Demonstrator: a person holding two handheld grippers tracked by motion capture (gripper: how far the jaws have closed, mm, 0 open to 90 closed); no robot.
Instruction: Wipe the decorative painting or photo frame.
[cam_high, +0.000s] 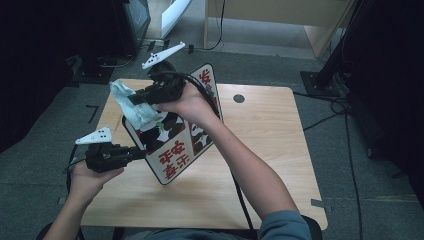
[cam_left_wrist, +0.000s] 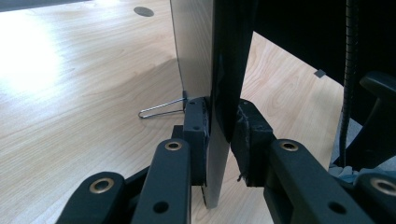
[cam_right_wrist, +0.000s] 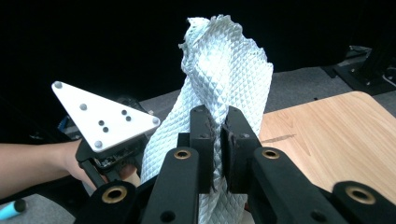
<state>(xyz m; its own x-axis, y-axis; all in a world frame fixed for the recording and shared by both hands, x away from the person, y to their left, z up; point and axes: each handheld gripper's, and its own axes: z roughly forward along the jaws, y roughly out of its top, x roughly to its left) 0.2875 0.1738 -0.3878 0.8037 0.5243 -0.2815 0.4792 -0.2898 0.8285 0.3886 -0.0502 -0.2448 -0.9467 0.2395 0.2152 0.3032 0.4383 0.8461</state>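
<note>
A framed sign with red characters and a black-and-white pattern stands tilted on the wooden table. My left gripper is shut on its lower left edge. In the left gripper view both pads press on the board's edge, one on each face. My right gripper holds a white quilted cloth against the sign's upper left part. In the right gripper view the jaws are pinched on that cloth, which rises above them.
A thin wire stand juts from the sign's back onto the tabletop. A round cable hole lies at the table's far side. Cables and black stand bases lie on the grey floor around the table; pale wooden furniture stands behind.
</note>
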